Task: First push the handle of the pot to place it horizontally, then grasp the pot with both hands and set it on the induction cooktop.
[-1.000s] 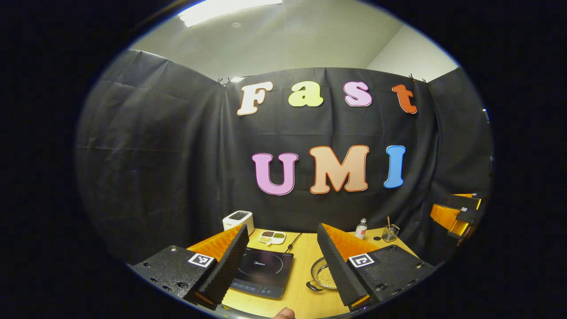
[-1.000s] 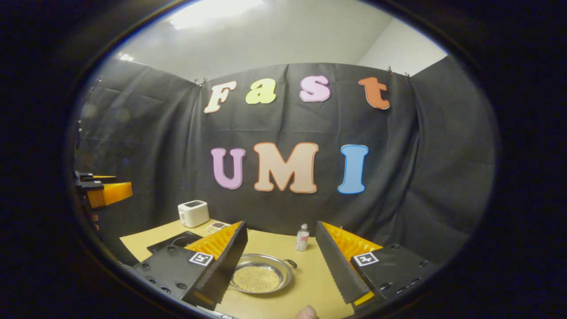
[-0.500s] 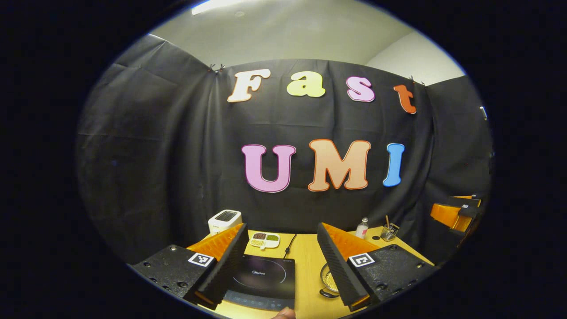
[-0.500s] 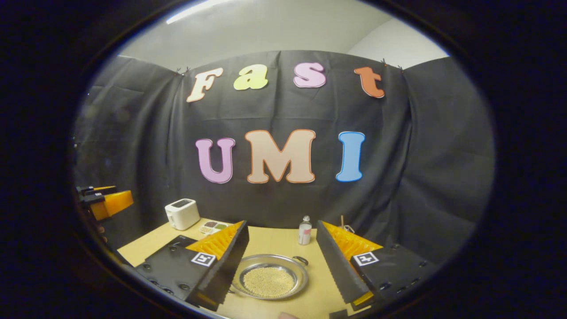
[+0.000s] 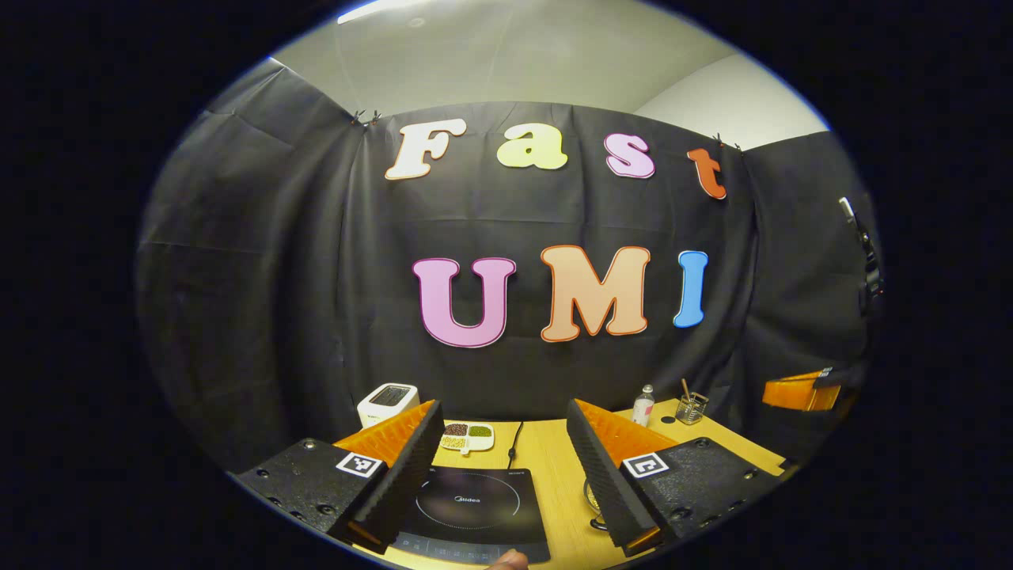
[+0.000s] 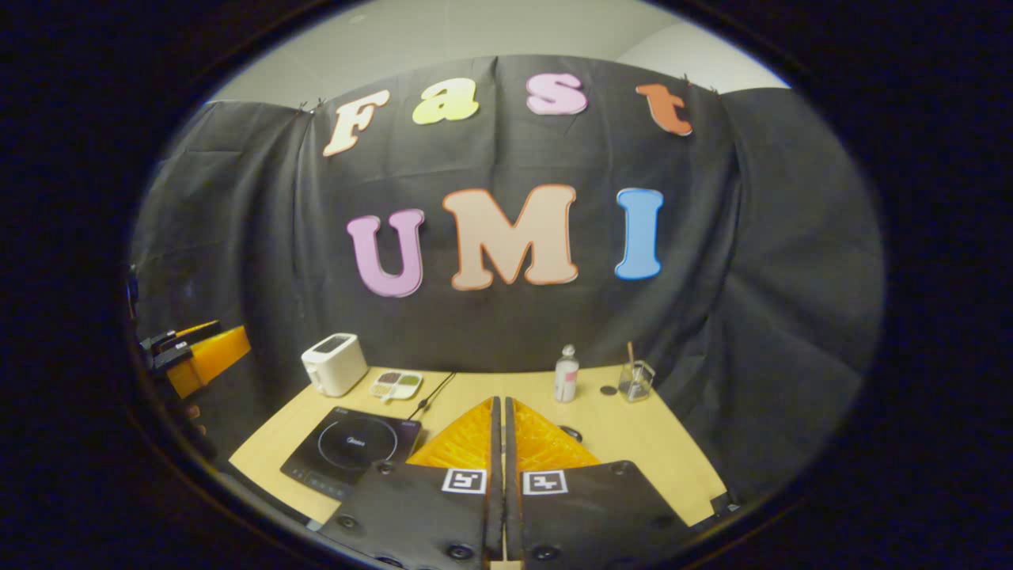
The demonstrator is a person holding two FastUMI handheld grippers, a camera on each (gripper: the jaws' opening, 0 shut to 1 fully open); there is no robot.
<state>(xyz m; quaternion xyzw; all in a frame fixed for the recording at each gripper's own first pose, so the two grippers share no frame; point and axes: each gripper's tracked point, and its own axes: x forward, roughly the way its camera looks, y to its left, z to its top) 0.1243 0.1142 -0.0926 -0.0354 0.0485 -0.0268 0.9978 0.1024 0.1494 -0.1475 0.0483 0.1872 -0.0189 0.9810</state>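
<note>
Toaster [image 6: 334, 363], bottle [image 6: 565, 374] and induction cooktop [image 6: 352, 446] sit on the counter [image 6: 649, 443], left gripper [image 5: 506, 475] spread wide, right gripper [image 6: 498, 443] pressed together.

The induction cooktop [image 5: 473, 513] carries a brand mark at its ring's centre, reading "Midea"; other labels too small to read.

The black glass induction cooktop [image 5: 475, 514] is lying flat on the wooden table [image 5: 546, 467] with nothing on it, while the metal pot [image 5: 592, 500] is sitting on the table just to the cooktop's right, mostly hidden, its dark handle [image 5: 598, 523] pointing toward the near edge.
</note>
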